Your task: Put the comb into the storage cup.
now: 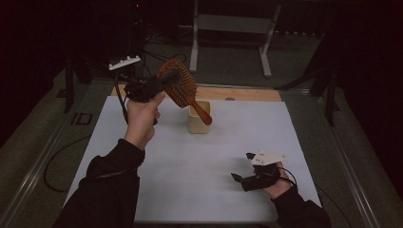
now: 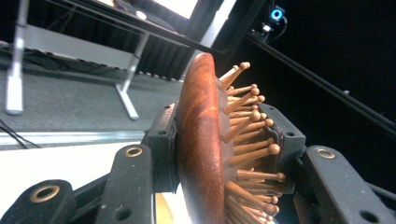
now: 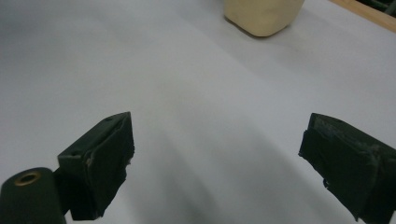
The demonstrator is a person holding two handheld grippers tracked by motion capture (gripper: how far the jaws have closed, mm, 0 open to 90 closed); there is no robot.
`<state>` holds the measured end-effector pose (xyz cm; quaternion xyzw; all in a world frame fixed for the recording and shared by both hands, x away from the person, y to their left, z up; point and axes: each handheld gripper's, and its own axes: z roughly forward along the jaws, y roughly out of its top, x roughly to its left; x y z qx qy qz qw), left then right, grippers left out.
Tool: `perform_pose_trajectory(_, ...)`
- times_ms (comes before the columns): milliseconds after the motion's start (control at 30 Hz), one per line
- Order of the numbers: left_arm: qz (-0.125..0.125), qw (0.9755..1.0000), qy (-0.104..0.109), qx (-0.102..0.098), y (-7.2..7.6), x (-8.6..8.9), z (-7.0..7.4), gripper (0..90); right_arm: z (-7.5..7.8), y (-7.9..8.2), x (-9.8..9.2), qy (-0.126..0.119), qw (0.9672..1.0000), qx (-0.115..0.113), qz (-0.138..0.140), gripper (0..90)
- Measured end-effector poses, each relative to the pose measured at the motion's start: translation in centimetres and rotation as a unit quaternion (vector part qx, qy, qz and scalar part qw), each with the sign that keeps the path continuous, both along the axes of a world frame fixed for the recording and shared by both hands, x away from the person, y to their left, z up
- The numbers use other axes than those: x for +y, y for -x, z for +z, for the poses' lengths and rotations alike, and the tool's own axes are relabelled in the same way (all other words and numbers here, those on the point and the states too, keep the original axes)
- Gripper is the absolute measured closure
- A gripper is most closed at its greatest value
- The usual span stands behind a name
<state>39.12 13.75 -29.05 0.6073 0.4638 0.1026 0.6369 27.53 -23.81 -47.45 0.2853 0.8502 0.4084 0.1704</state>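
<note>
Dim room, dark floor all around, with a white sheet (image 1: 199, 161) covering the tabletop, and the cream cup (image 1: 199, 117) standing toward its far side is the thing I'll place everything against. Starting at the jaws: the left gripper (image 1: 161, 83) is clamped hard on the head of a wooden hairbrush (image 1: 183, 90), one pad on the smooth reddish back and the other pressing into the pins, which you can see edge-on in the left gripper view (image 2: 205, 140). It hangs up in the air just above and to the left of the cup, tilted so the handle slopes down, and the handle tip looks to be at the cup's mouth or just inside it, can't say for sure which. The right gripper (image 1: 243, 179) sits low over the sheet, well apart from the cup on the near right side, jaws spread wide with nothing between them. Progress-wise, I'd guess the pickup is done and what's left is either dropping the brush handle-first into the cup or lifting it clear; hard to call from this. The brush itself is an oval paddle type, glossy warm brown wood, with ball-tipped wooden pins on a dark cushion.
</note>
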Motion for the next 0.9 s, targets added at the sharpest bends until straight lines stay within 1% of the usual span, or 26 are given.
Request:
perform_pose_trajectory(100,0.015,0.9999,-0.005,-0.003,-0.8,-0.1,0.4,55.8,-0.1,0.0,0.2,0.008,0.9999,-0.004,0.007,9.0)
perform_pose_trajectory(133,0.017,0.9998,-0.011,-0.005,-0.9,-0.2,0.5,55.8,-0.1,0.1,0.3,0.009,0.9999,-0.003,0.006,9.0)
perform_pose_trajectory(167,0.017,0.9998,-0.011,-0.005,-0.9,-0.2,0.5,55.9,-0.1,0.0,0.3,0.009,0.9999,-0.003,0.008,9.0)
perform_pose_trajectory(200,0.025,0.9996,-0.015,-0.007,-1.3,-0.2,0.6,55.8,-0.1,0.0,0.3,0.009,0.9999,-0.004,0.01,9.0)
perform_pose_trajectory(333,0.037,0.9987,-0.034,-0.008,-2.0,-0.3,0.5,55.8,-0.2,0.0,0.4,0.011,0.9998,-0.009,0.012,9.0)
perform_pose_trajectory(467,0.049,0.9981,-0.036,-0.005,-2.8,-0.5,-0.1,55.8,-0.2,0.0,0.4,0.01,0.9999,-0.008,0.011,9.0)
perform_pose_trajectory(500,0.049,0.9981,-0.036,-0.003,-3.1,-0.5,-0.3,55.8,-0.2,0.0,0.4,0.01,0.9999,-0.008,0.011,9.0)
perform_pose_trajectory(567,0.051,0.9982,-0.032,0.0,-3.3,-0.6,-0.6,55.8,-0.3,0.0,0.4,0.009,0.9999,-0.006,0.011,9.0)
perform_pose_trajectory(633,0.053,0.998,-0.034,0.008,-3.8,-0.9,-1.4,55.8,-0.3,0.0,0.4,0.012,0.9998,-0.008,0.015,9.0)
perform_pose_trajectory(667,0.053,0.998,-0.034,0.008,-3.8,-0.9,-1.4,55.8,-0.3,0.0,0.4,0.011,0.9998,-0.009,0.015,9.0)
perform_pose_trajectory(700,0.054,0.9977,-0.04,0.011,-4.1,-1.1,-1.8,55.8,-0.3,0.0,0.4,0.009,0.9998,-0.007,0.013,9.0)
perform_pose_trajectory(733,0.059,0.9976,-0.035,0.01,-4.2,-1.1,-2.1,55.8,-0.3,0.0,0.3,0.009,0.9998,-0.007,0.014,9.0)
perform_pose_trajectory(767,0.059,0.9976,-0.035,0.01,-4.2,-1.1,-2.1,55.8,-0.3,0.0,0.3,0.009,0.9998,-0.007,0.014,9.0)
perform_pose_trajectory(800,0.06,0.9974,-0.038,0.012,-4.5,-1.2,-2.4,55.8,-0.3,-0.1,0.2,0.006,0.9999,-0.006,0.014,9.0)
perform_pose_trajectory(900,0.066,0.9972,-0.034,0.015,-4.9,-1.2,-2.8,55.8,-0.3,-0.1,0.2,0.005,0.9999,-0.006,0.013,9.0)
